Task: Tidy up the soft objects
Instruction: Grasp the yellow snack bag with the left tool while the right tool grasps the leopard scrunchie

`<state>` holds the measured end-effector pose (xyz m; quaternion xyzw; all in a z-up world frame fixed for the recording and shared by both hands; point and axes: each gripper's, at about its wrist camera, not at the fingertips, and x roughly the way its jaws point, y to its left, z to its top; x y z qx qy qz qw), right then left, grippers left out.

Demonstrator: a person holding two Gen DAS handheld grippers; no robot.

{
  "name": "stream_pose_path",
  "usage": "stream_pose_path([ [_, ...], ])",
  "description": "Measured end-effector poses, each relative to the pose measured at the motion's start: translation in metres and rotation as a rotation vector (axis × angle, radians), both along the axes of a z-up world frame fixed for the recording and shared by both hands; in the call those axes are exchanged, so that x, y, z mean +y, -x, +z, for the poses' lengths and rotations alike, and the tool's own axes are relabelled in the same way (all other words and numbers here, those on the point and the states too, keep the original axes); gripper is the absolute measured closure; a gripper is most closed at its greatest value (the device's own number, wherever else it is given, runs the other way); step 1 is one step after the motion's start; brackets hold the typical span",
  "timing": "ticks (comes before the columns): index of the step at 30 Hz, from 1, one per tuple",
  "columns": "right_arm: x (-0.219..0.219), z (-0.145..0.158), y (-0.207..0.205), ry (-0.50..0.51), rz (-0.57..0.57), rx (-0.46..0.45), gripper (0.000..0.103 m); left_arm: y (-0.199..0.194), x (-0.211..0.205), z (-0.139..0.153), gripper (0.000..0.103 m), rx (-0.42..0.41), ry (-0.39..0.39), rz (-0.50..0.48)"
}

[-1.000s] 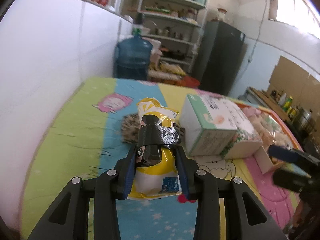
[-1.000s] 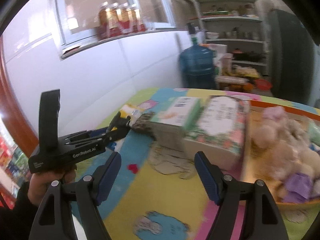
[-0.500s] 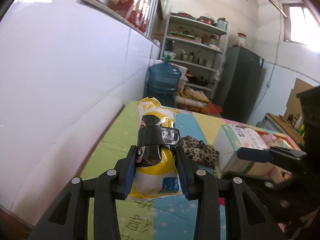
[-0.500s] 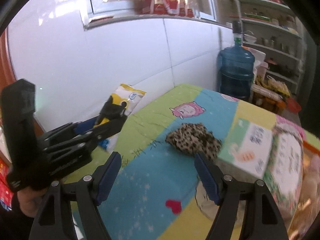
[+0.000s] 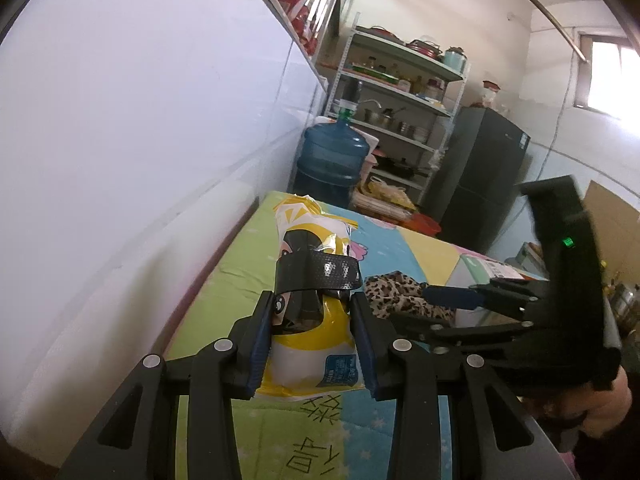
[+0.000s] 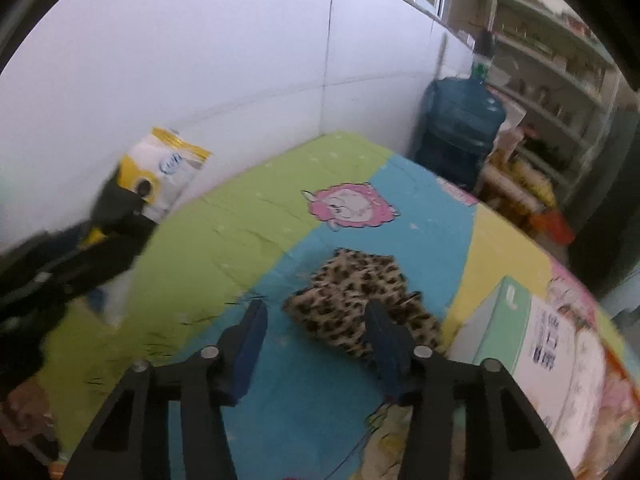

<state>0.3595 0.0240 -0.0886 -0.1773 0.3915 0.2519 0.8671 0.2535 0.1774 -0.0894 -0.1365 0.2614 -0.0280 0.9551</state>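
One yellow-and-white packet [image 5: 310, 320] sits pinched between the two blue-padded fingers of the left gripper [image 5: 312, 334], its sealed top standing up beyond the fingertips and a black strap across its middle; one leopard-print cloth [image 6: 362, 304] lies bunched on the cartoon-printed mat [image 6: 256, 236], just ahead of the right gripper [image 6: 316, 324]; one mint-green box [image 6: 520, 344] lies to the right of that gripper's right finger, with a floral-printed box touching its far side; one blue water jug [image 5: 332, 162] stands far ahead of both grippers, beyond the end of the mat, beside one metal shelf rack [image 5: 396, 116] and one dark fridge [image 5: 480, 168].

The left gripper is held level above the green strip of the mat, close to the white wall [image 5: 132, 128] on its left, the packet raised clear of the surface; the right gripper is tilted down toward the mat, its fingers spread wide with nothing between them; the right fingertip overlaps the near edge of the cloth in its own view, though contact cannot be told; seen from the left wrist, the right gripper reaches in from the right, its blue fingers over the cloth, the person's hand [image 5: 592, 404] wrapped round its handle.
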Motion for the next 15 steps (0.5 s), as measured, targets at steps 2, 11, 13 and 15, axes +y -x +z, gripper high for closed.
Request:
stream_pose_path([
  [2,0.002,-0.002,-0.003,0.02,-0.007,-0.014,0.061,-0.003,0.001,-0.003,0.064,0.004,0.01,-0.01],
  [11,0.004,-0.011,-0.01,-0.007,0.024,0.046,0.096,-0.004,0.011,-0.007,0.064,0.0,0.061,-0.017],
  [13,0.001,-0.009,-0.009,-0.028,0.024,0.045,0.097,-0.003,0.012,-0.007,0.064,-0.001,0.063,-0.018],
  [15,-0.002,-0.006,-0.007,-0.045,0.028,0.041,0.098,-0.003,0.012,-0.008,0.064,-0.001,0.061,-0.02],
])
